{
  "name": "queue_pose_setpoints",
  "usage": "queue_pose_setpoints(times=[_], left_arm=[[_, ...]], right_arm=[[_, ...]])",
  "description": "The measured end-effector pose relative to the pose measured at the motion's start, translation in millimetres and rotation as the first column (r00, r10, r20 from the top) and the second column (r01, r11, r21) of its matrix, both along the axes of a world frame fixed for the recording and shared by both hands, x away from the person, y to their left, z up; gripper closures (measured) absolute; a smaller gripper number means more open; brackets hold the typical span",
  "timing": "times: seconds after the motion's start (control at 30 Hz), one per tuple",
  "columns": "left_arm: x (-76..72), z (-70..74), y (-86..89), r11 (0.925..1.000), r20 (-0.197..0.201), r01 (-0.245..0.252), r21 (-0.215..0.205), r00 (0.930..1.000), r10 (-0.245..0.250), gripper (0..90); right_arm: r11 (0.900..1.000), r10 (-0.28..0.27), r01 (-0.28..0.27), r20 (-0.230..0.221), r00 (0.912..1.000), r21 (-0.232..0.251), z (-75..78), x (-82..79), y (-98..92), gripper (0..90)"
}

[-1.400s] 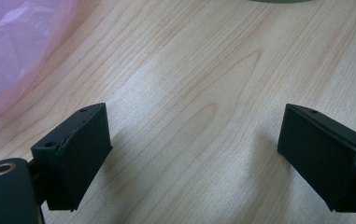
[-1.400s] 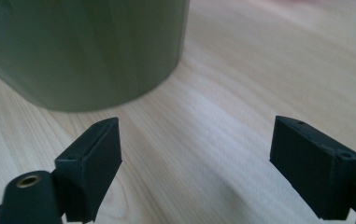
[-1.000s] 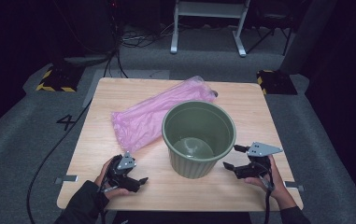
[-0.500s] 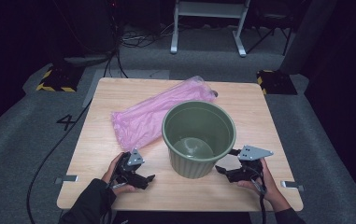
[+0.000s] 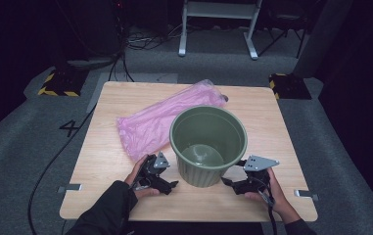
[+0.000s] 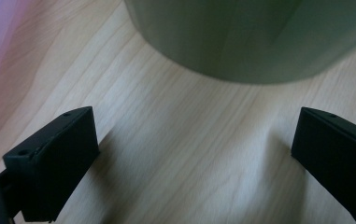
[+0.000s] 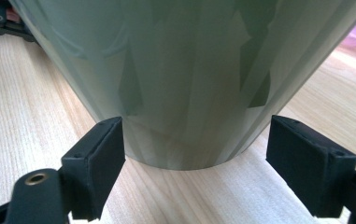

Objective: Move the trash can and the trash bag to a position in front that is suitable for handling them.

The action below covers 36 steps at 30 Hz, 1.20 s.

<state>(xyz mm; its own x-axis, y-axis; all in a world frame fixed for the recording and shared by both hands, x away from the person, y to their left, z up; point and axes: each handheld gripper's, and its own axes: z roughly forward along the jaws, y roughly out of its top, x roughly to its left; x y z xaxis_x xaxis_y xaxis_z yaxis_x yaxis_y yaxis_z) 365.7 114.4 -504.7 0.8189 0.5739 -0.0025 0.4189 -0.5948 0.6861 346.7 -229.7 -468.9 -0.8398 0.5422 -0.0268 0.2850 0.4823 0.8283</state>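
Both hands have drawn in toward the green bucket (image 5: 208,145) since a second ago, the left one travelling further along the near edge of the worktop (image 5: 101,122); the left jaws have just been opening, with bare wood between them.

Item, principal: green bucket, upright, empty, mouth upward, standing on the worktop toward its near side and about midway across. Its base shows in the left tool view (image 6: 255,42) as a blurred green wall ahead of the jaws, and in the right tool view (image 7: 189,79) as a tapering wall close in front.

Item: left tool (image 5: 167,177), held in the left hand (image 5: 140,183), just beside the bucket's lower left flank. Jaws wide, apart from the bucket, nothing between them.

Item: right tool (image 5: 230,182), held in the right hand (image 5: 268,188), just beside the bucket's lower right flank. Jaws wide, one to each side of the bucket's foot; whether either pad touches it cannot be told.

Item: pink plastic bag (image 5: 167,117), lying flat and slantwise behind the bucket and to its left, partly hidden by the rim.

Item: wooden worktop, pale grain, on a grey carpeted floor (image 5: 27,147).
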Motion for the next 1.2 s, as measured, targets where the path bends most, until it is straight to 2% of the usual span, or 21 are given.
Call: queue_pose_setpoints(times=[0.03,0.2,0.23,0.4,0.73,0.77,0.87,1.0,1.2], left_arm=[[2.3,0.3,-7.6,1.0000,0.007,0.008,0.004,0.9999,-0.008,0.3],[5.5,0.2,-18.8,1.0000,-0.004,0.010,0.000,0.9999,-0.010,0.0],[6.5,0.1,-23.0,0.9999,-0.003,0.011,-0.001,0.9999,-0.011,0.0],[9.1,0.1,-34.1,0.9997,-0.002,0.024,-0.003,0.9997,-0.024,0.0],[20.2,0.6,-48.2,1.0000,0.001,0.009,-0.002,1.0000,-0.009,1.4],[22.6,0.7,-51.7,0.9998,0.004,0.018,-0.006,0.9998,-0.018,2.3],[25.0,1.1,-55.4,0.9998,0.007,0.020,-0.007,0.9998,-0.020,4.9],[30.4,0.9,-63.6,0.9999,0.008,0.005,-0.014,1.0000,-0.005,5.9],[32.4,1.4,-66.0,0.9999,0.008,0.002,-0.010,1.0000,-0.002,6.1]], right_arm=[[1.000,0.005,-0.005,0.001,1.0000,-0.004,-1.3,-0.9,1.2,19.5],[1.000,0.002,-0.002,0.001,1.0000,0.001,-1.3,-2.0,2.3,20.5],[1.000,-0.015,0.015,0.003,0.9999,-0.006,-2.0,-1.5,2.6,19.5],[0.999,-0.036,0.036,0.003,0.9993,-0.001,-3.1,1.3,0.7,19.4],[0.996,-0.084,0.084,0.006,0.9965,0.000,-6.4,9.5,-2.6,18.9],[0.995,-0.104,0.104,0.007,0.9945,-0.003,-7.0,11.3,-3.6,18.9],[0.993,-0.121,0.121,0.010,0.9927,-0.001,-7.6,13.2,-4.6,18.9],[0.989,-0.147,0.147,0.012,0.9890,0.002,-9.2,18.0,-7.2,18.8],[0.987,-0.161,0.161,0.022,0.9867,-0.001,-10.7,22.0,-7.1,18.8]])
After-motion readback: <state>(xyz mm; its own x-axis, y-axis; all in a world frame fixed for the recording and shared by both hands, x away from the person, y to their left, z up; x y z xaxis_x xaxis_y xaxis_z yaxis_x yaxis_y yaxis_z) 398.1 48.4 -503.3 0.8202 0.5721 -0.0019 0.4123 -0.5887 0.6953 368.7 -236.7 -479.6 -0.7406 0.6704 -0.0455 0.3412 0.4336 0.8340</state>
